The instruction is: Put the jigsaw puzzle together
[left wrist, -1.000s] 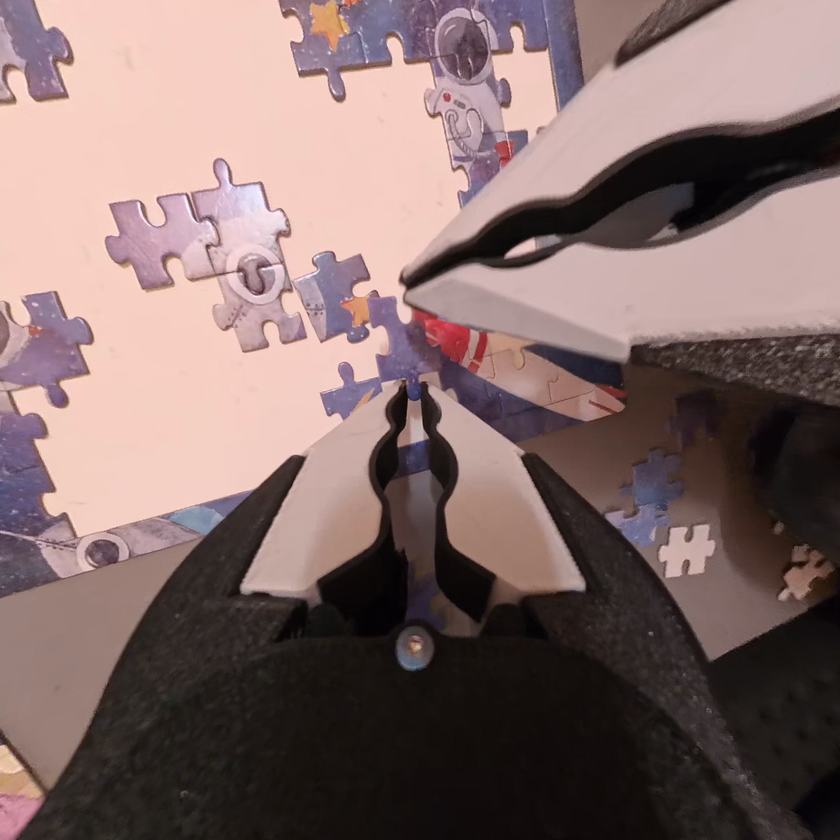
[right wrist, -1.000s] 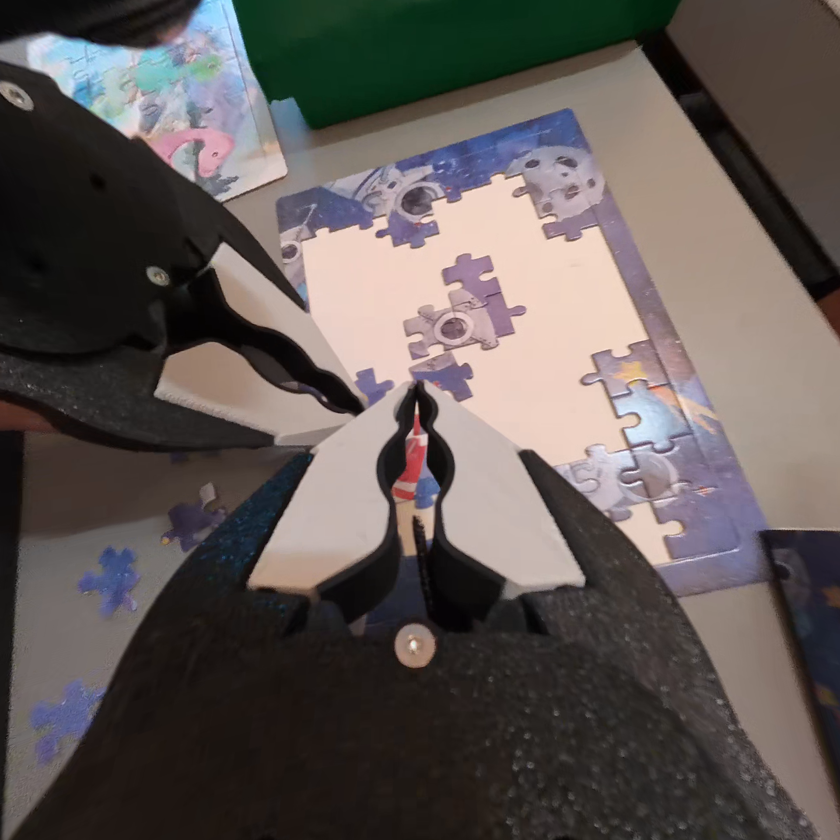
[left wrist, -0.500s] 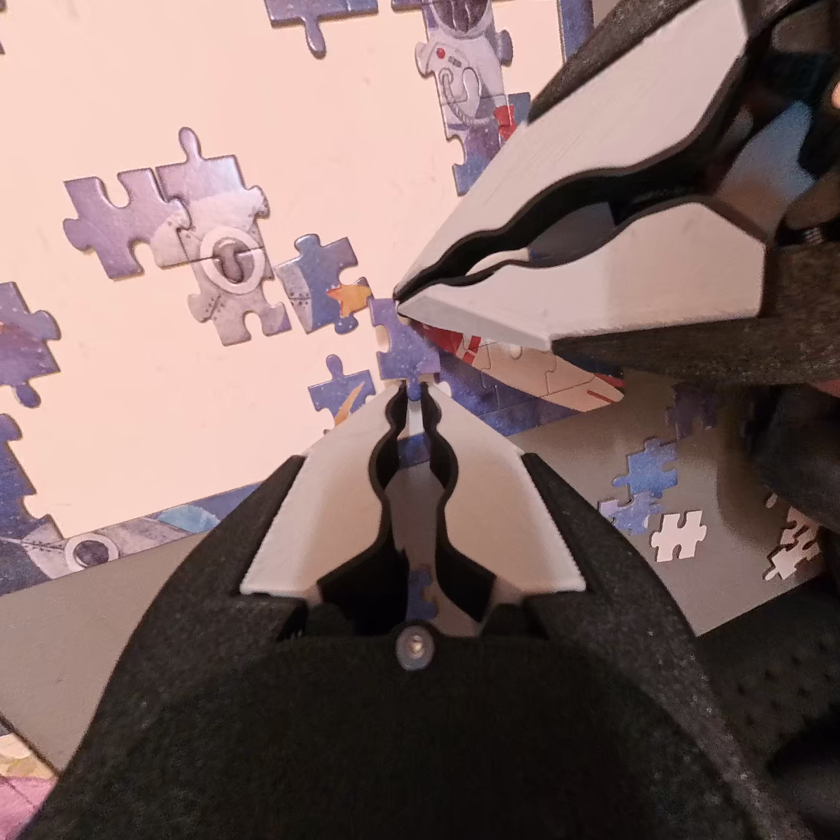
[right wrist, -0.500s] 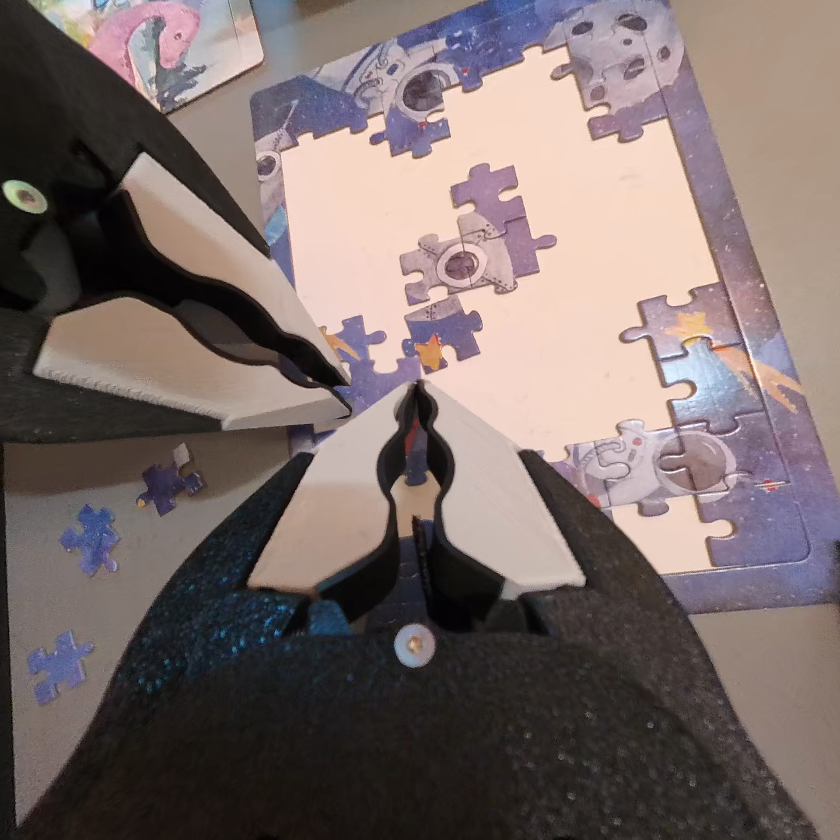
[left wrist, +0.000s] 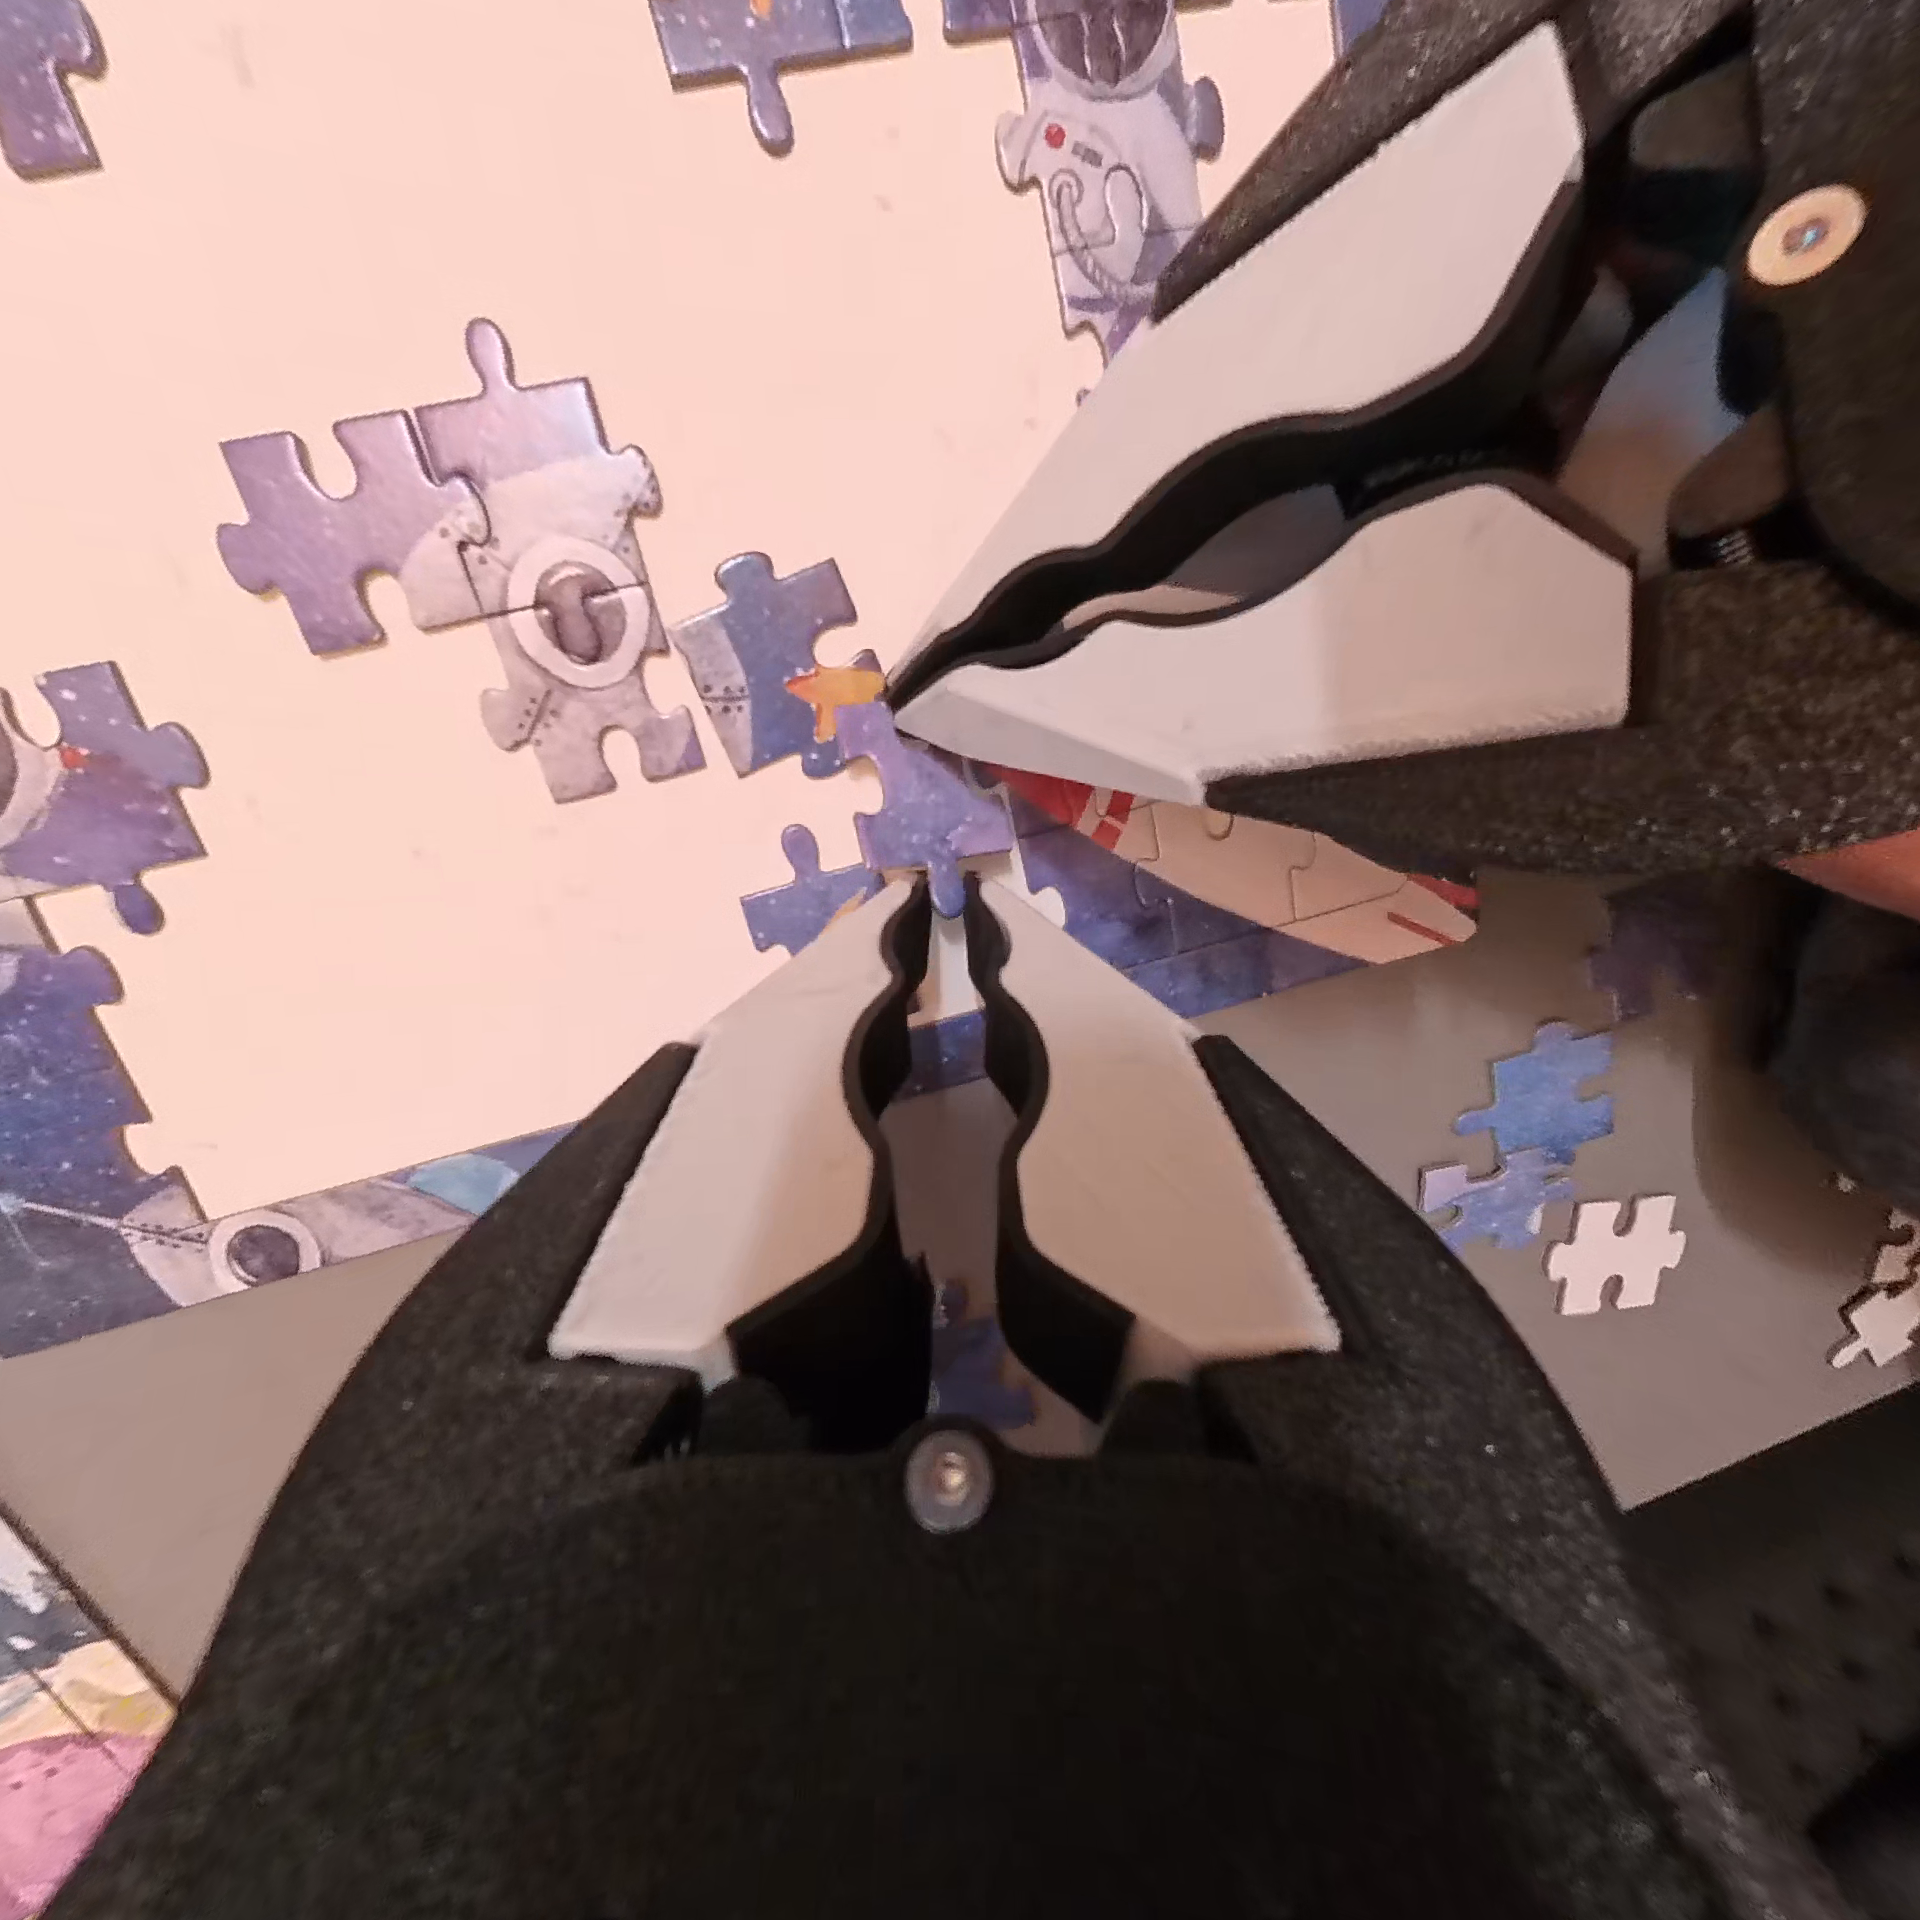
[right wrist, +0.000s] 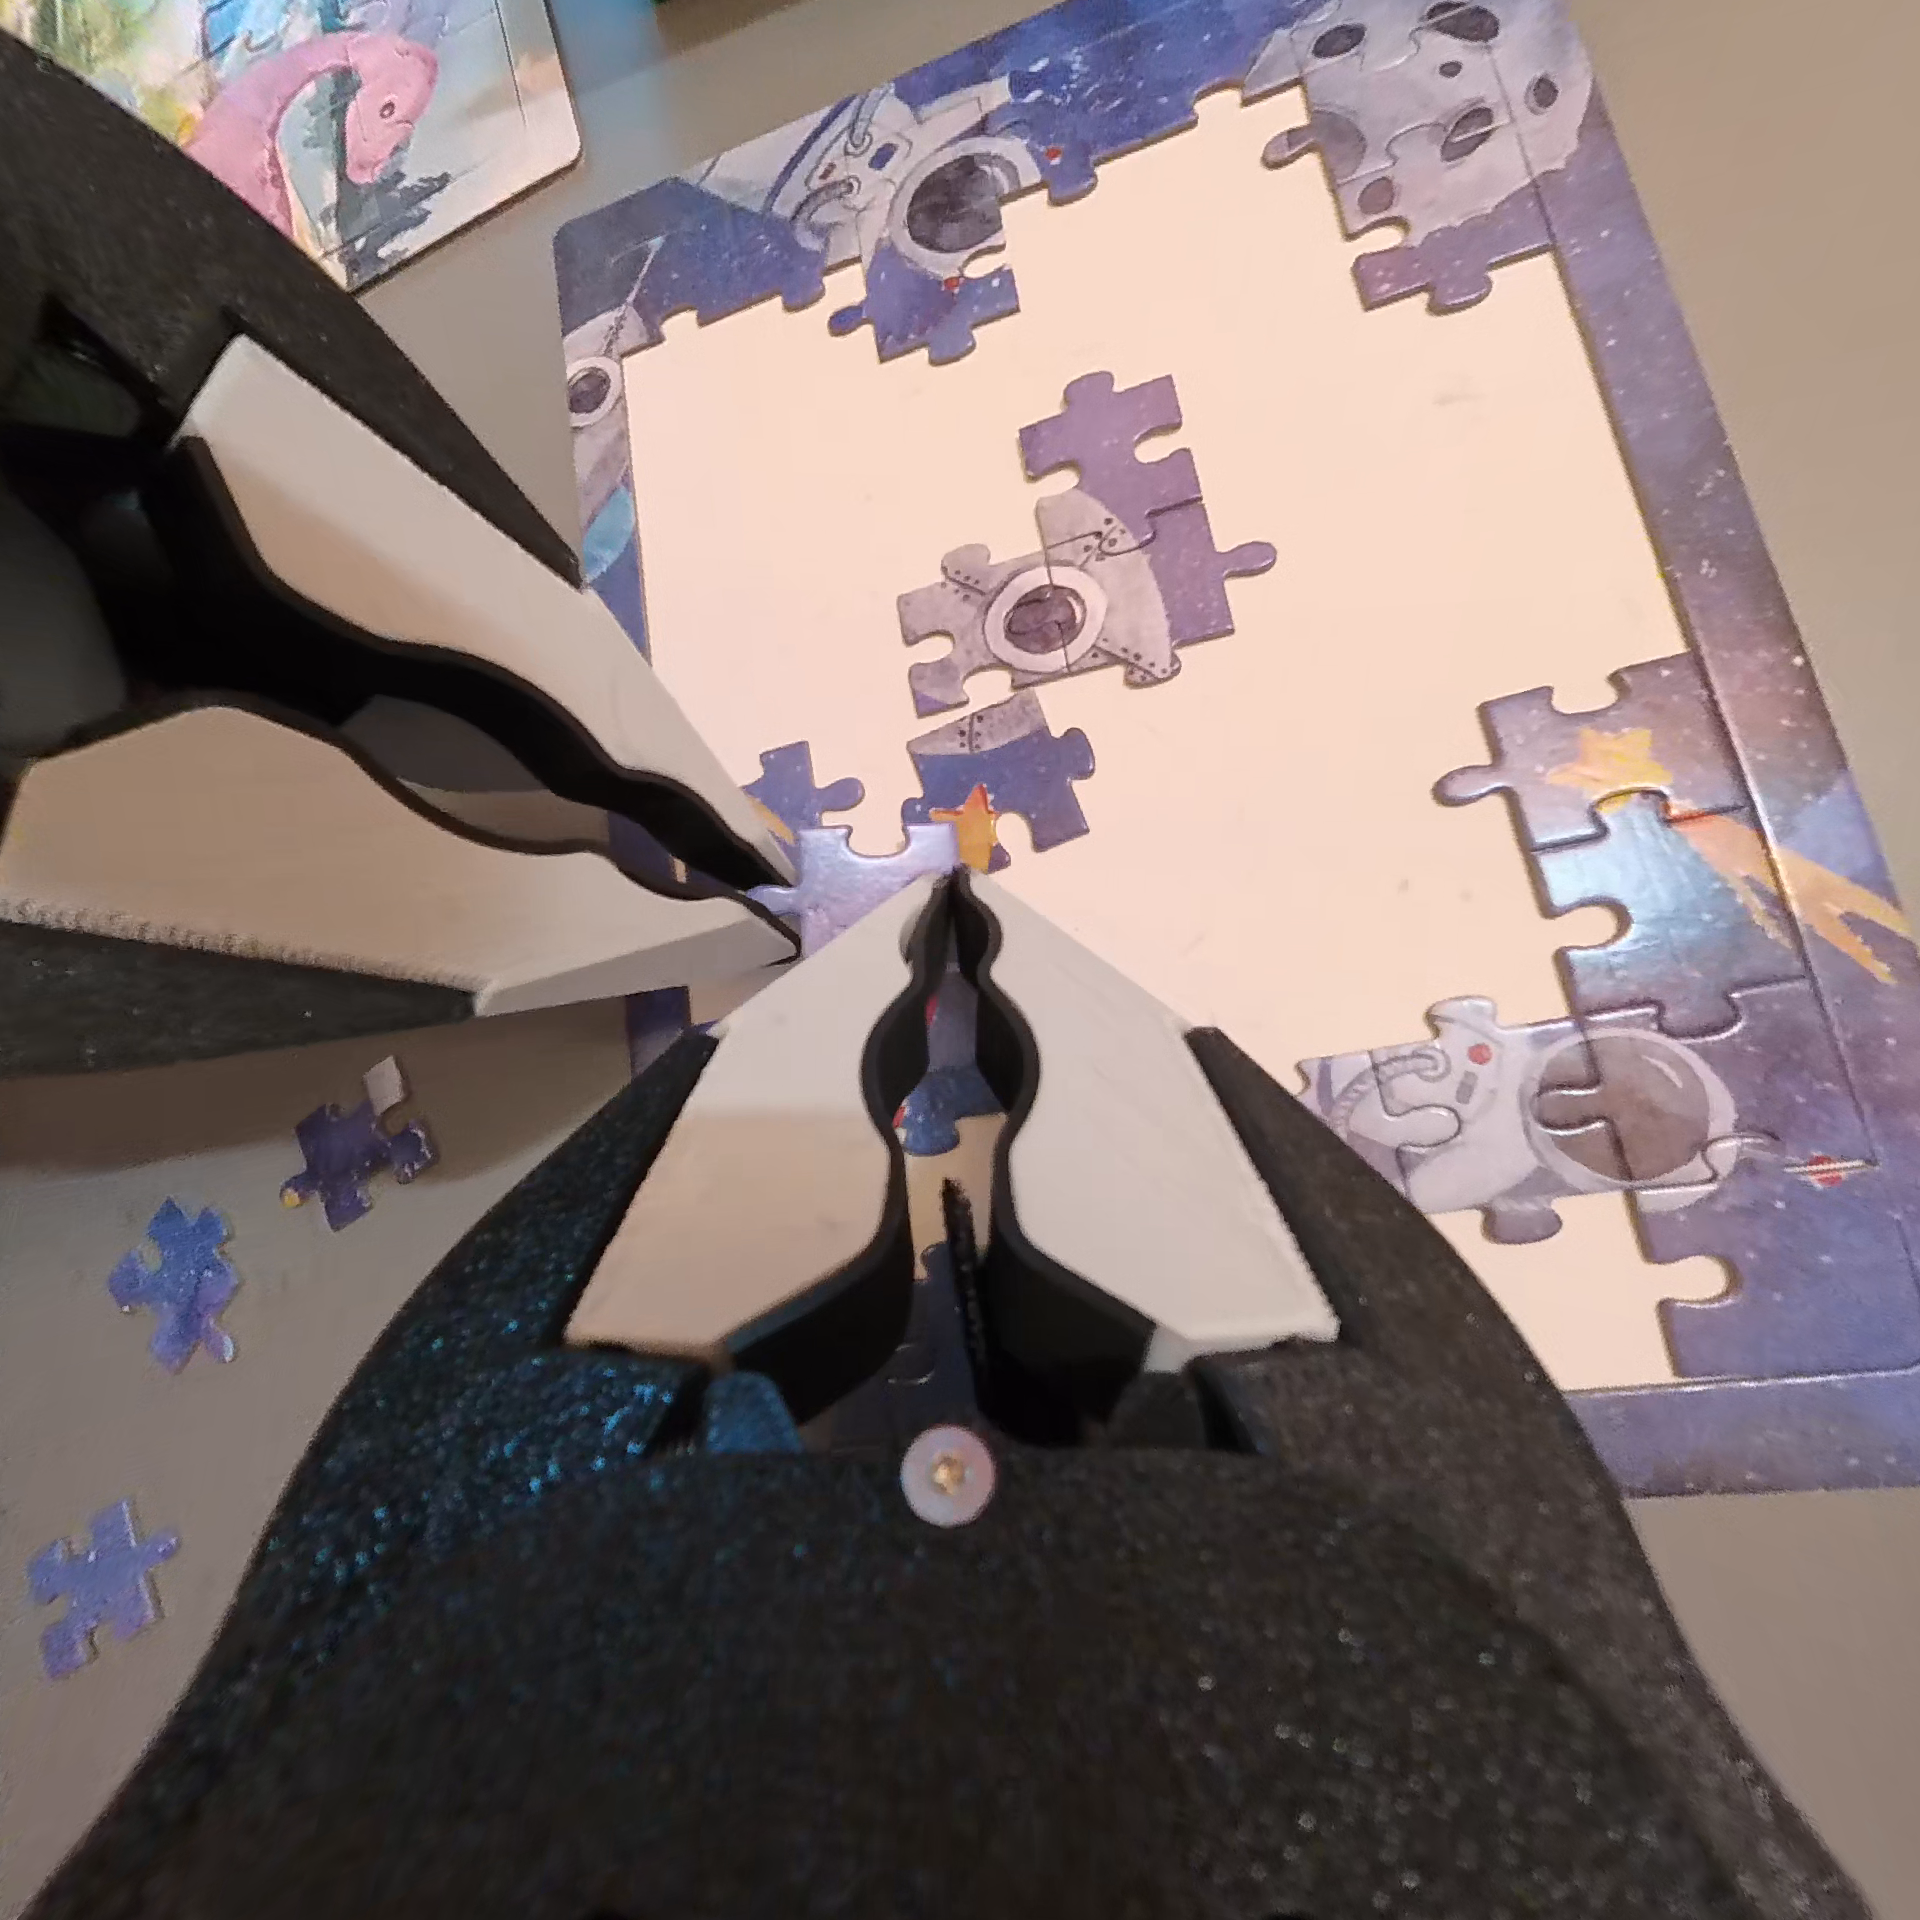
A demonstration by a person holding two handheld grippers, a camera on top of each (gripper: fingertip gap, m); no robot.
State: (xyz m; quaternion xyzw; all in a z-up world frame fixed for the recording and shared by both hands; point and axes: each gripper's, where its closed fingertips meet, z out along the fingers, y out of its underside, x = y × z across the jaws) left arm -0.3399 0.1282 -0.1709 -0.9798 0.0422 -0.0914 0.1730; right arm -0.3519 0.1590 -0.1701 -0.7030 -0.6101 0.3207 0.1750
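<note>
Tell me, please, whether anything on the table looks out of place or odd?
Yes: several loose pieces lie off the puzzle board on the grey table, and one is flipped white side up.

two grippers, two puzzle boards.

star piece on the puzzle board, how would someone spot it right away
Start at the space puzzle tray with its bare cream middle. Near the centre sits a joined grey porthole cluster; just below it, toward the two gripper tips, lies the star piece. It is the only loose piece there showing an orange star on dark blue.
</note>
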